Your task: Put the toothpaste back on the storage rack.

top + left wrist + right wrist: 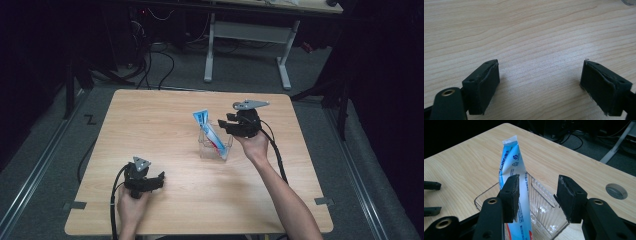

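A blue-and-white toothpaste tube (207, 129) stands tilted in a clear ribbed plastic container (216, 145) near the middle of the wooden table (150, 115). My right gripper (225, 122) hovers just right of it, jaws apart and pointing at the container's rim. In the right gripper view the tube (511, 162) rises behind the left pad, the container (544, 205) wall shows in the gap, and my right gripper (537, 197) grips nothing. My left gripper (161, 179) rests low at the table's front left. In its own view the left gripper (540, 82) stands open over bare wood.
A round cable hole (616, 190) sits in the tabletop near its far corner. Beyond the table a white-legged desk (250, 35) stands with cables on the grey floor. The left gripper's jaw tips (431, 197) show at the left edge of the right gripper view.
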